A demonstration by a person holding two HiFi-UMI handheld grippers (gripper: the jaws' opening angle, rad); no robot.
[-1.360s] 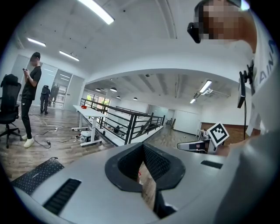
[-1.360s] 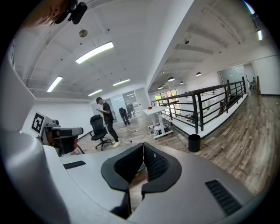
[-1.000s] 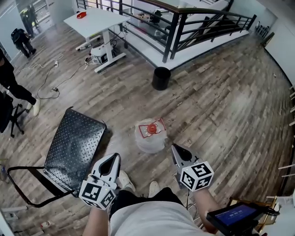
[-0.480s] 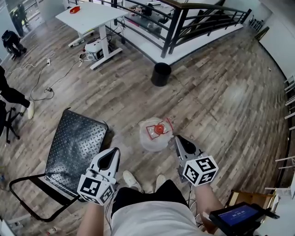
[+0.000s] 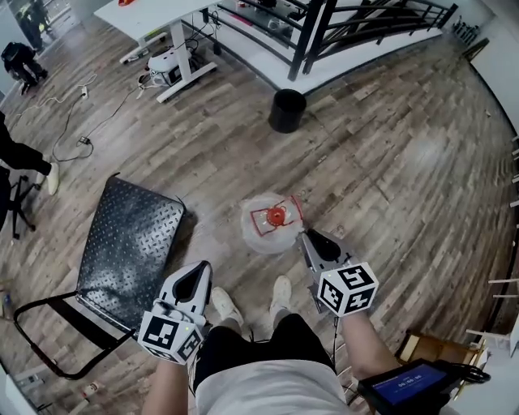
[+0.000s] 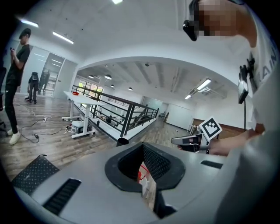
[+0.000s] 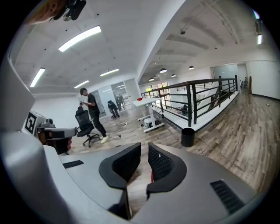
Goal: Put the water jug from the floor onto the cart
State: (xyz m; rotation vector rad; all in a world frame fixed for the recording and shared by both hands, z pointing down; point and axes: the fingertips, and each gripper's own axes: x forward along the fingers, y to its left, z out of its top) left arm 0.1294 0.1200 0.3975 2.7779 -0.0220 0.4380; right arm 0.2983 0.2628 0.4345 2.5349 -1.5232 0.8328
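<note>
The clear water jug (image 5: 263,235) with a red cap (image 5: 276,216) stands upright on the wood floor. It shows as a red-and-clear sliver past the jaws in the left gripper view (image 6: 142,176). The cart (image 5: 130,243), a black diamond-plate platform with a tube handle (image 5: 49,324), lies to the jug's left. My right gripper (image 5: 306,237) (image 7: 145,151) hangs just right of the jug, not touching it. Its jaws are opening to a narrow gap with nothing between them. My left gripper (image 5: 198,272) (image 6: 143,146) is shut and empty, between the cart and the jug.
A black bin (image 5: 286,111) stands beyond the jug. A white desk (image 5: 162,12), floor cables (image 5: 81,138) and a black railing (image 5: 357,20) are farther back. A person's leg (image 5: 20,156) shows at the left edge. My shoes (image 5: 281,292) are just behind the jug.
Both grippers have sunk and moved forward. The right one's tip has come close beside the jug. My feet have stepped nearer to the jug.
</note>
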